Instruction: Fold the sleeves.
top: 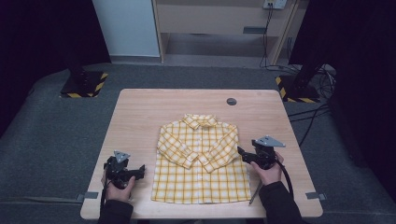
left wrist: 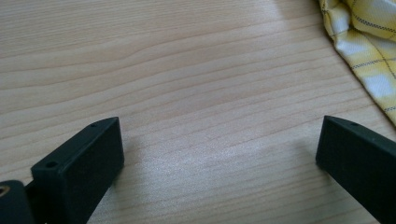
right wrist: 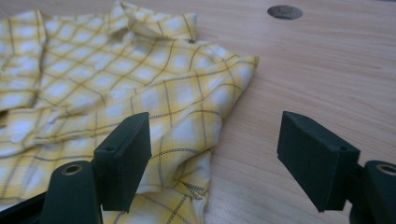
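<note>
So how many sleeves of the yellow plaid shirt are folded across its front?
2: the left sleeve and right sleeve both cross the yellow plaid shirt, cuffs meeting near the middle.

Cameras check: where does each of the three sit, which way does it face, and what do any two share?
High view: above the person's side, looking forward and down on the wooden table; both hands, left tool, right tool.
Left gripper view: on the left tool, facing bare tabletop, open jaws.
Right gripper view: on the right tool, open jaws at a sleeve edge.
All share the yellow plaid shirt.
</note>
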Motion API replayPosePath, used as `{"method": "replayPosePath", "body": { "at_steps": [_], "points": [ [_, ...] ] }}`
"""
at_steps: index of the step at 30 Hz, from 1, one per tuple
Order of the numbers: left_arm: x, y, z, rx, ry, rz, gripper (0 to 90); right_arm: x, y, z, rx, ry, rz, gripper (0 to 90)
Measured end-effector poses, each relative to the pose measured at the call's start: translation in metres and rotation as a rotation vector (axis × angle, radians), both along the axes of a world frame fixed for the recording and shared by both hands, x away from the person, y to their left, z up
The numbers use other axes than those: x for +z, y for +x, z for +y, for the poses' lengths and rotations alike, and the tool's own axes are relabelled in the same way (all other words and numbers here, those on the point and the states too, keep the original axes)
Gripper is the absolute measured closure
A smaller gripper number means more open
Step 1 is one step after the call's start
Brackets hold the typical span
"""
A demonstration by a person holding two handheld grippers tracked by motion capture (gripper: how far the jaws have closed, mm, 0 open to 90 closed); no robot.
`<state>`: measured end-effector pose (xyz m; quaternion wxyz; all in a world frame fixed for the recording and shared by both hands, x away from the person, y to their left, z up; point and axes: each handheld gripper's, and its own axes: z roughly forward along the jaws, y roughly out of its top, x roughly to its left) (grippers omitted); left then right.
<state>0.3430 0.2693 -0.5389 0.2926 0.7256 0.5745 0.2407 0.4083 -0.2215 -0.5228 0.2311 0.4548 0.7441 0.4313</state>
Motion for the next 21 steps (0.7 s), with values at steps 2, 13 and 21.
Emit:
{"method": "replayPosePath", "body": {
  "at_steps": [2,13,21],
  "points": [
    [0.000,0.000,0.000,0.000,0.000,0.000,0.0,-0.007,0.003,0.005,-0.002,-0.063,0.017,25.3],
    [0.000,0.000,0.000,0.000,0.000,0.000,0.0,-0.018,0.007,0.002,-0.024,-0.151,0.082,21.9],
    [0.000,0.000,0.000,0.000,0.000,0.000,0.0,-0.017,0.008,-0.005,-0.038,-0.146,0.101,20.5]
  ]
}}
